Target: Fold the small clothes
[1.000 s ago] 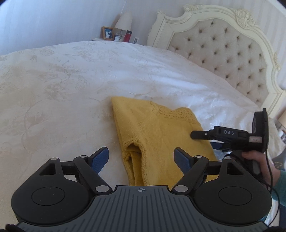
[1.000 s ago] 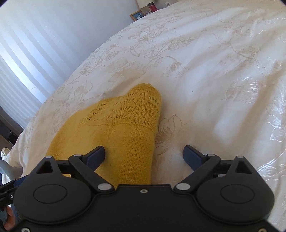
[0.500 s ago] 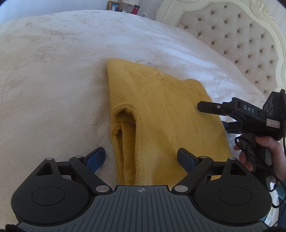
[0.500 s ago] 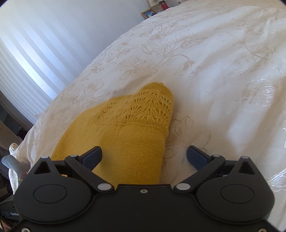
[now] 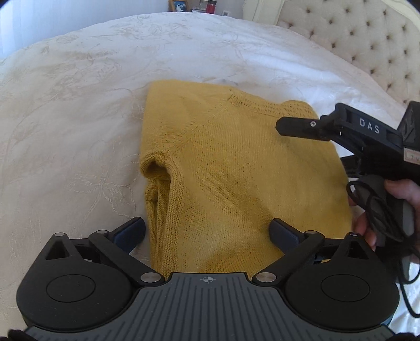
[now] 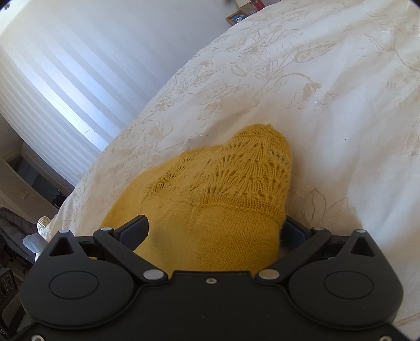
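Lying flat on the white embroidered bedspread (image 5: 78, 110), yellow knitted sweater (image 5: 236, 170), already folded into a compact rectangle, sleeve tucked under along its left edge with a small puckered opening there. Hovering low at the near hem, left gripper (image 5: 207, 230), jaws spread wide, one blue-padded finger off the cloth over bare bedspread, the other above the knit, nothing pinched. Coming in from the far right side, right gripper (image 6: 215, 230), seen in the left view as a black body marked DAS, held in a hand (image 5: 388, 207); jaws wide apart too, straddling the lace-patterned end of the sweater, right finger tucked just past the cloth edge, no grip taken. Judging by the tidy outline: side folds done, sleeves in, one more fold across likely left, or only a final straightening. Beyond, tufted cream headboard (image 5: 367, 39) and a bedside shelf with a picture frame (image 5: 178, 5). Hard to say from here how many layers sit underneath.
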A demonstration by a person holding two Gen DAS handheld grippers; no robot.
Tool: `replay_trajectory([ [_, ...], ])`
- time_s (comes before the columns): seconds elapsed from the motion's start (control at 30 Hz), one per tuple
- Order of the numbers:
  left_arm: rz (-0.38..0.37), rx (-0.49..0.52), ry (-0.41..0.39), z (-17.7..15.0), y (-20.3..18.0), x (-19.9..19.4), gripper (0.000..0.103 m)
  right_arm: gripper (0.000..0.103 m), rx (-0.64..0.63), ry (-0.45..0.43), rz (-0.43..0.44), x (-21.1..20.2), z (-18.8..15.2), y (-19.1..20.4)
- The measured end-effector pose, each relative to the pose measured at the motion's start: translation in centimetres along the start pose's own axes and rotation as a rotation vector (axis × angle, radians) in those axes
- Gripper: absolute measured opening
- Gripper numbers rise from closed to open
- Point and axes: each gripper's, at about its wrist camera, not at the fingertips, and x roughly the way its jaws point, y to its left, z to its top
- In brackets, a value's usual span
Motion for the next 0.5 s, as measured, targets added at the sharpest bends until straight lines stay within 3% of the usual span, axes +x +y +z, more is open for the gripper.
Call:
replay_trajectory([
  [0.23, -0.001, -0.030, 0.045, 0.9, 0.1, 0.4, 0.102, 0.103, -0.085, 0.025, -0.024, -0.1, -0.1, 0.8],
  [0.5, 0.003, -0.038, 0.073, 1.1, 0.0, 0.2, 0.101, 0.103, 0.032, -0.042, -0.041, -2.2, -1.3, 0.5],
])
